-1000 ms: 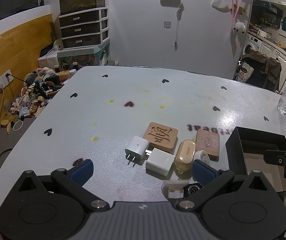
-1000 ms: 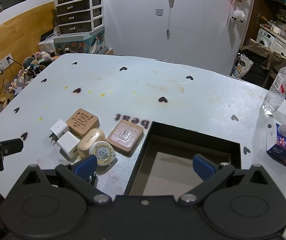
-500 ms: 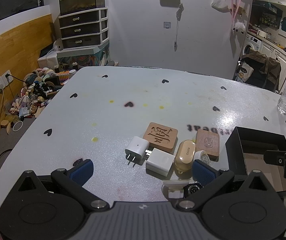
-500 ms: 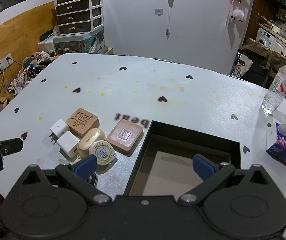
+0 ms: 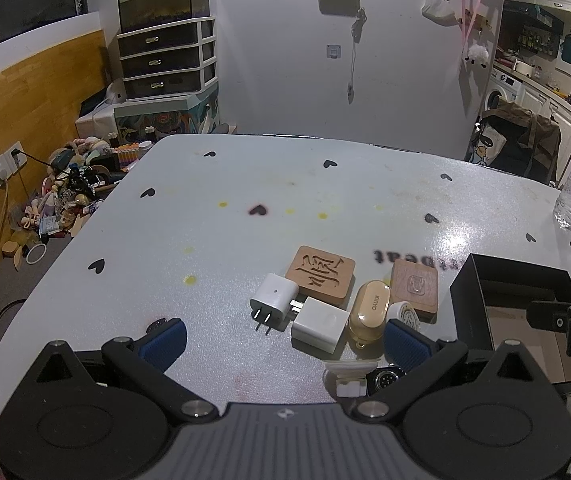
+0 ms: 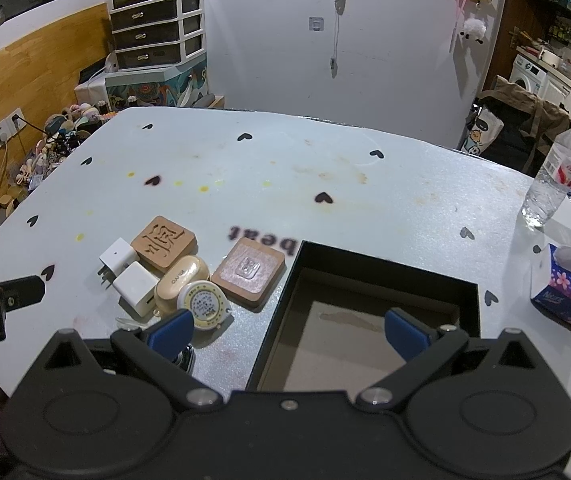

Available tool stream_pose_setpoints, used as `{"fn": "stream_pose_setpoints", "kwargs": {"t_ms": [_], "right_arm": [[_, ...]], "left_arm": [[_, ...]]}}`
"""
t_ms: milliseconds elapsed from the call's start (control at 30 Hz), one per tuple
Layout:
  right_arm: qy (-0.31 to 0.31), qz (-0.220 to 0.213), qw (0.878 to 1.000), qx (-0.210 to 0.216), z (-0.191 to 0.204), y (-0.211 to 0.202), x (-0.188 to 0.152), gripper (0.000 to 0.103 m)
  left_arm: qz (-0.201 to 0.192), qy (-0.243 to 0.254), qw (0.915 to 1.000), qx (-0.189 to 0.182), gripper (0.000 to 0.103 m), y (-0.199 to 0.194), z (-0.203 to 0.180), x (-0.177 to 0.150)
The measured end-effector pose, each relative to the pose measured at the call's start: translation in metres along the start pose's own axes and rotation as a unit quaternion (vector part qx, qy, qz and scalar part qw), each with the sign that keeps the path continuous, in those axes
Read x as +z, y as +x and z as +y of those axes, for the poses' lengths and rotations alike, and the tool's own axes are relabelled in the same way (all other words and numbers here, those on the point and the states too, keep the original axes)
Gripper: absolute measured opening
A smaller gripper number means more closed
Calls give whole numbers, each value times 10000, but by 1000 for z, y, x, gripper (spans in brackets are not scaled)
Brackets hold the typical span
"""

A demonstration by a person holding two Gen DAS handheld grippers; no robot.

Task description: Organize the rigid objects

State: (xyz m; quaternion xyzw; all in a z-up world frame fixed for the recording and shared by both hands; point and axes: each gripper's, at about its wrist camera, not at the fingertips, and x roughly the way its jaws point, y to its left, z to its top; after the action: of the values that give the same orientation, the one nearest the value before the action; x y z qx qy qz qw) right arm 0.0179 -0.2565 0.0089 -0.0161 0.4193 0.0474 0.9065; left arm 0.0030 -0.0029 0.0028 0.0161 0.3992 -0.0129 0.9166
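A cluster of small objects lies on the white table [image 5: 285, 200]: a carved wooden block [image 5: 320, 275], a white plug adapter [image 5: 272, 298], a white charger cube [image 5: 318, 329], a tan earbud case [image 5: 369, 311], a round white tape measure [image 6: 203, 305], a second wooden block [image 6: 248, 271] and a watch [image 5: 383, 380] near the front edge. To their right stands an open black box [image 6: 369, 320], holding nothing. My left gripper [image 5: 285, 340] hovers open just in front of the cluster. My right gripper [image 6: 287, 330] hangs open over the box's near-left corner.
A water bottle [image 6: 551, 178] and a blue tissue pack [image 6: 565, 294] sit at the table's right side. Off the left edge, toys clutter the floor [image 5: 57, 200] below a drawer unit [image 5: 165, 60]. A dark bag [image 5: 517, 140] rests behind the far edge.
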Motion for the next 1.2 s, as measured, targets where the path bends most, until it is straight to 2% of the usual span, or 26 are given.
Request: {"fn": "stream_pose_setpoints", "kwargs": {"t_ms": [567,833,1000,1200], "right_arm": [[0,-6,10000,-14,-2,2,-1,103],[186,-334,9993,-24,-10,-11,4,103],[426,-538,9975,-164,-23,-17,8,103],[820,-700,9924,-591,-48,-23,13,103]], "left_arm": [[-50,55,10000,7,103,-1,-11,8],[-325,122,9994,-53,103,-4,-7,16],[-510,184,9985,-75,103,1,-4,26],[-676,180,9975,-106,103,13,4,42]]}}
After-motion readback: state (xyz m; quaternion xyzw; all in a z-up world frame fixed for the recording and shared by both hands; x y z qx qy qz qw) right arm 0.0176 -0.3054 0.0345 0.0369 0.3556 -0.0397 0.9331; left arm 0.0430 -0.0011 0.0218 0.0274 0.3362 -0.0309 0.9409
